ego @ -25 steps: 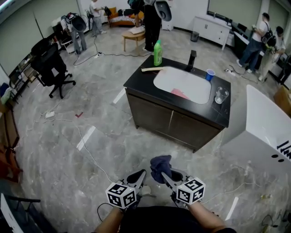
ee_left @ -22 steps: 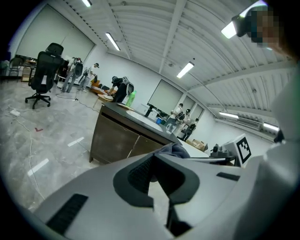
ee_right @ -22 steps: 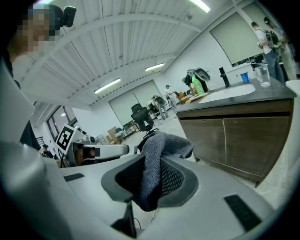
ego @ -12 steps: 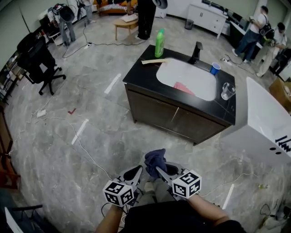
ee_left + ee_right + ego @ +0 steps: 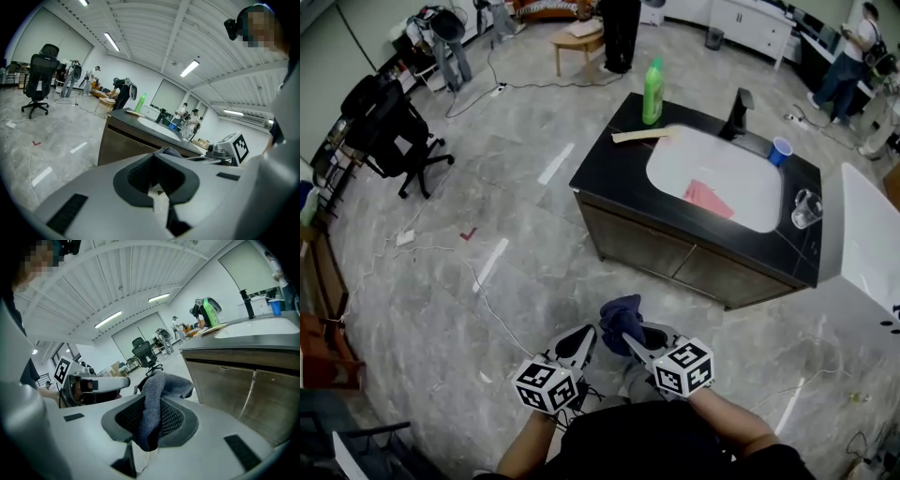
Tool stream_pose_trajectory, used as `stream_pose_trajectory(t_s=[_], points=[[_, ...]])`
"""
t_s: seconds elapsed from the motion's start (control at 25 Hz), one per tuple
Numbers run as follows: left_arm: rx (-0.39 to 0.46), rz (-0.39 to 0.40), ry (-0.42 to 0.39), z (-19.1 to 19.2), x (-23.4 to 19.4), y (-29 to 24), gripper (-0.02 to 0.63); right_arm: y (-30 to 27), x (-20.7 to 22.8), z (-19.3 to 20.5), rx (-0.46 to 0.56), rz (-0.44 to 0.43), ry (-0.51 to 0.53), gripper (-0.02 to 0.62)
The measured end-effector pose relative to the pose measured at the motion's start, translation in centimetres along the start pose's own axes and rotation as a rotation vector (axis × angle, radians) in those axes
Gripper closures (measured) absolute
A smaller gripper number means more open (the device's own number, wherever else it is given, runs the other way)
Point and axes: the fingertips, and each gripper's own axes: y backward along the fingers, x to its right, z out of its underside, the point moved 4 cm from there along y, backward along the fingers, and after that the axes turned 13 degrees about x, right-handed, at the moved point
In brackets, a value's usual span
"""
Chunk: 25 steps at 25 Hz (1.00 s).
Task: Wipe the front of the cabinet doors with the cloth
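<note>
Head view: both grippers low at 6 o'clock, side by side, close to the person's body. Right gripper [image 5: 630, 339] is clamped on the dark blue cloth [image 5: 621, 317]; the cloth bunches up above the jaw tips. Right gripper view confirms it: cloth [image 5: 157, 399] pinched between the pads, hanging down through them. Left gripper [image 5: 581, 342] has its jaws together with nothing between them, as the left gripper view [image 5: 157, 180] shows. Cabinet doors [image 5: 675, 262] sit at 1 o'clock from the grippers, well apart from the cloth, no contact. On the black top: green bottle [image 5: 652, 92] at the 11 o'clock corner, blue cup [image 5: 780, 150] at 2 o'clock, glass [image 5: 804, 208] at 3 o'clock. Pink rag [image 5: 708, 197] lies in the white sink [image 5: 750, 159].
</note>
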Motion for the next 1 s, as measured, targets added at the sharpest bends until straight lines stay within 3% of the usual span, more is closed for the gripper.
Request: stream_pose_trajectory(t_s=[0.16, 0.32, 0.52, 0.76, 1.0], points=[[-0.011, 0.017, 0.023, -1.2, -1.9, -4.2, 0.598, -2.1, 3.2, -1.2, 0.006, 0.009, -0.018, 0.506], [-0.087, -0.002, 0.077, 0.0, -3.8, -7.9, 0.598, -2.7, 6.5, -1.3, -0.004, 0.055, -0.055, 0.506], [-0.150, 0.035, 0.018, 0.7, -5.5, -11.2, 0.598, -4.4, 9.1, -1.3, -0.023, 0.078, -0.041, 0.506], [-0.149, 0.072, 0.057, 1.3, -7.1, -13.7, 0.598, -6.1, 11.2, -0.8, -0.035, 0.126, -0.048, 0.506], [-0.178, 0.121, 0.039, 1.4, -10.4, -16.0, 0.598, -9.9, 12.8, -0.3, -0.018, 0.193, -0.081, 0.506]])
